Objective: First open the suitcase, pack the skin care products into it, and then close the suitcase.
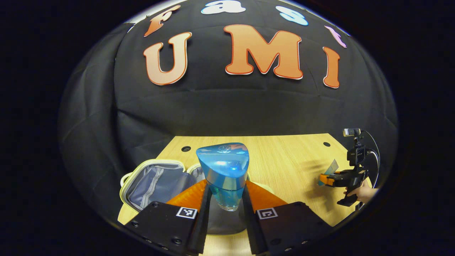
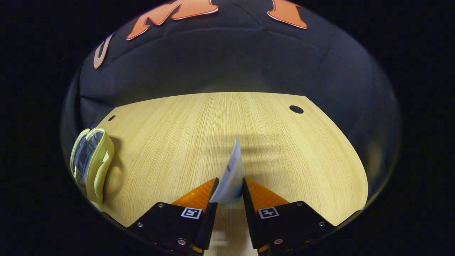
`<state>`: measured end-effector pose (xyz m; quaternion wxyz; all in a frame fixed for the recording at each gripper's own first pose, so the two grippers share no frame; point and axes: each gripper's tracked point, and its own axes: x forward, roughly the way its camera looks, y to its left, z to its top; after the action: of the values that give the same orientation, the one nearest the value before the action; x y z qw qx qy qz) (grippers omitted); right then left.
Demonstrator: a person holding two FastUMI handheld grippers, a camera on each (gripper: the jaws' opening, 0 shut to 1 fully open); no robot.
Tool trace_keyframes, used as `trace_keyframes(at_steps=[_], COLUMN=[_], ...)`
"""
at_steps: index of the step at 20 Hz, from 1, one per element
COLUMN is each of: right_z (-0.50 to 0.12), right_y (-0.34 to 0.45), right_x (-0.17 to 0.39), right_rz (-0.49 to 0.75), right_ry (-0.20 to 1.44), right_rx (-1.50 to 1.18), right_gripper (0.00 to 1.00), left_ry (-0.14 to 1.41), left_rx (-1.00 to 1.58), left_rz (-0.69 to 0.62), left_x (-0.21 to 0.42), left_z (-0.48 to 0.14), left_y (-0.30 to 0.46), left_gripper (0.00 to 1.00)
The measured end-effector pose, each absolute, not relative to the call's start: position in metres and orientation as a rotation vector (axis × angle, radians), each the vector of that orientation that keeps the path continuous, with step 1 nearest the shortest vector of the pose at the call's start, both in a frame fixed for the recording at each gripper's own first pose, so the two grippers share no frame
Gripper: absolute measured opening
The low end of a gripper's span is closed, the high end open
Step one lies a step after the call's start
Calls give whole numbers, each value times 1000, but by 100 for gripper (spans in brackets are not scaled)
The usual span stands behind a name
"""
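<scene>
The suitcase [image 1: 156, 181], a small pale yellow case with grey lining, lies open at the table's [image 1: 284, 160] left edge, ready to be filled. Just over it, the left gripper [image 1: 226, 199] pinches a blue bottle [image 1: 224, 170] by its clear lower body, the wide cap up, probably for lowering straight in. Well apart on the right, a hand [image 1: 360, 193] holds the right gripper [image 2: 229, 190], which pinches a thin pale sachet [image 2: 230, 174] on edge above bare wood, seemingly waiting its turn. No brand name or writing on either product is readable.
</scene>
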<state>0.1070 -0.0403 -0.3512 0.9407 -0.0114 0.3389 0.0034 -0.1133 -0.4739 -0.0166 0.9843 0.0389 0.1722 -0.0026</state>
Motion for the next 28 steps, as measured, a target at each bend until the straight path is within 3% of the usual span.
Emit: trace_keyframes(at_steps=[5, 9, 17, 21, 28], right_z=[-321, -274, -223, -218, -219], right_y=[-20, 16, 99, 124, 119], right_x=[76, 47, -3, -17, -28], right_rz=[41, 77, 185, 214, 166], right_ry=[711, 667, 677, 685, 703], right_rx=[40, 50, 103, 125, 132], right_gripper=[39, 39, 39, 39, 39], left_ry=[403, 520, 956, 1208, 1243], left_rx=[50, 50, 146, 124, 169], left_rz=[-40, -144, -333, -334, -263], left_x=[-116, -120, -105, -90, -49], left_z=[-24, -32, -85, -132, -159], left_y=[-461, -446, -404, -404, -408], left_gripper=[46, 47, 46, 47, 47])
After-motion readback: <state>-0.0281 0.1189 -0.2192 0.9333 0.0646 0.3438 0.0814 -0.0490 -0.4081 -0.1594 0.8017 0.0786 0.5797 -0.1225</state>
